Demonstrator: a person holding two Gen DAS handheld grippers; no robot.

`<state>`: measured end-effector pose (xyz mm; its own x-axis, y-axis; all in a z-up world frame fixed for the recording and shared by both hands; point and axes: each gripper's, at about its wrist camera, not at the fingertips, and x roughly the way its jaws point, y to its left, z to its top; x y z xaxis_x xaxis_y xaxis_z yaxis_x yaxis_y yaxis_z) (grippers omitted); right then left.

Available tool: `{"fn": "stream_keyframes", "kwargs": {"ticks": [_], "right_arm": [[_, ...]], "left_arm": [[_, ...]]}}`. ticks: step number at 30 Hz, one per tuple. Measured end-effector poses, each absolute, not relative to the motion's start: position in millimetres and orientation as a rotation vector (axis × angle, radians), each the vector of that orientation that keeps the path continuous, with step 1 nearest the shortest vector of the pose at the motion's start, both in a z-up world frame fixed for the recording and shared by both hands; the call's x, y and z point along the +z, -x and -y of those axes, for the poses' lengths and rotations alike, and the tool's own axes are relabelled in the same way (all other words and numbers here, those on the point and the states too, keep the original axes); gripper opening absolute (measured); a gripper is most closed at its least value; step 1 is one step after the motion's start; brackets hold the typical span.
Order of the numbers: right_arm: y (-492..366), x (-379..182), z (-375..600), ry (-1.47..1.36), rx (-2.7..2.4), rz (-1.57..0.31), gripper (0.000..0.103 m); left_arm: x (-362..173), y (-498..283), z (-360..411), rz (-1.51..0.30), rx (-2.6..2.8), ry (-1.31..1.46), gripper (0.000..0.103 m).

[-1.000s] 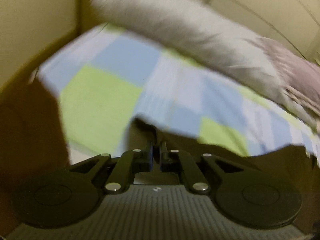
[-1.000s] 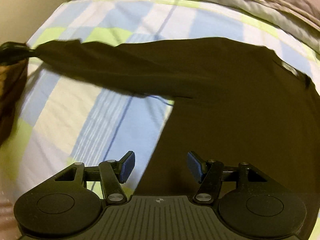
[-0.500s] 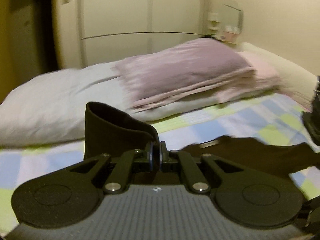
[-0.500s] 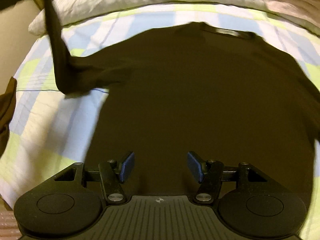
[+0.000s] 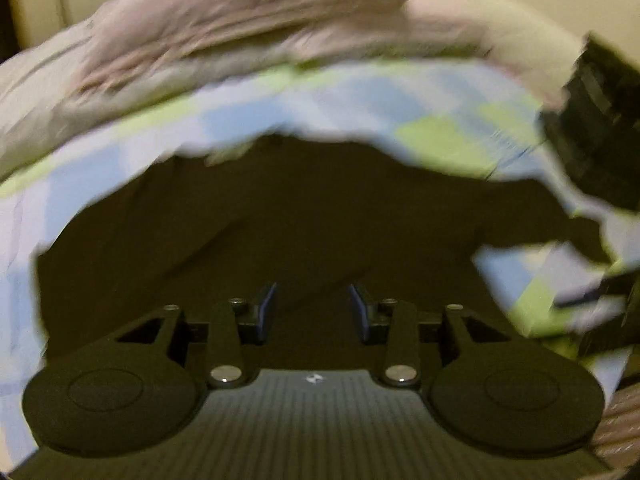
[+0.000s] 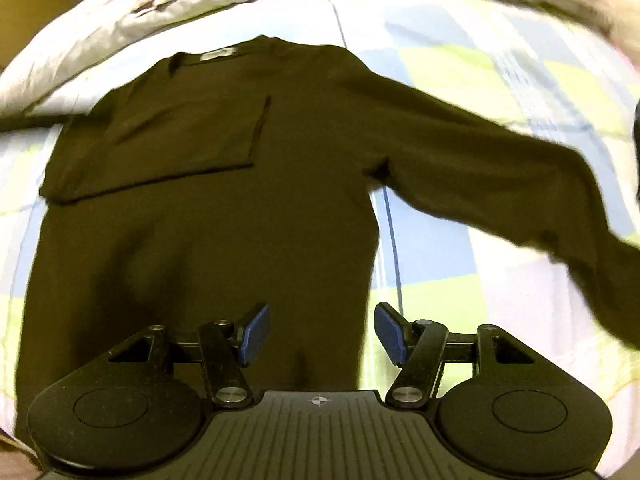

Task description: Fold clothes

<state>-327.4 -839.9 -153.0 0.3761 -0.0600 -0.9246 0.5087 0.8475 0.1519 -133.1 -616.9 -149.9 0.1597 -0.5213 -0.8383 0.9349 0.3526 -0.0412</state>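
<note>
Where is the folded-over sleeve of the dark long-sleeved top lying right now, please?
In the right wrist view, the folded-over sleeve lies flat across the chest of the dark long-sleeved top, on the left, just below the white neck label.

Dim, warm yellowish light in both my views. Left wrist view heavily motion-blurred; right wrist view sharper, smeared toward right edge. Strong fisheye bending at edges, dark corners.

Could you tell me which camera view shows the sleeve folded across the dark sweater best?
The right wrist view: the folded sleeve lies sharp-edged across the dark sweater. The left wrist view is motion-blurred, showing the sweater only as a dark mass.
</note>
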Motion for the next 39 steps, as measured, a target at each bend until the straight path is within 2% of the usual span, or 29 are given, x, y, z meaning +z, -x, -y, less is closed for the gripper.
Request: {"fn": "stream_keyframes", "kwargs": {"ticks": [10,18,21,22,28,35,36,37,39], "right_arm": [[190.5,-190.2,835.1,-0.476,-0.143,-1.013,0.061],[107.1,-243.3,864.3,-0.508,-0.238,-1.077,0.061],[102.4,-238.1,860.5,-0.473,-0.237,-1.101,0.011],[103.4,-233.3,863.8,-0.472,-0.235,-1.099,0.006],[122.6,-182.6,888.0,-0.413,-0.307,-0.976,0.005],[123.7,-216.6,890.5,-0.363,-0.294,-1.086,0.005],[125.4,-214.1,888.0,-0.353,-0.311,-1.083,0.009],[127.1,-211.5,885.5,-0.343,-0.329,-1.08,0.039],[131.2,-205.0,879.1,-0.319,-0.361,-1.064,0.068]], "left_arm": [[-206.6,34.9,529.6,-0.873,-0.884,-0.812,0.036],[-220.8,-10.0,512.6,-0.868,-0.872,-0.759,0.039],[-219.9,-13.9,517.3,-0.863,-0.884,-0.737,0.039],[-219.1,-14.9,519.6,-0.858,-0.891,-0.731,0.039],[-223.3,-17.3,538.8,-0.853,-0.965,-0.704,0.041],[-242.5,-17.0,544.8,-0.904,-0.941,-0.718,0.041],[-241.1,-18.7,541.1,-0.916,-0.933,-0.7,0.041],[-239.7,-20.3,537.4,-0.928,-0.925,-0.682,0.041],[-237.3,-24.6,529.2,-0.951,-0.905,-0.64,0.041]]}}
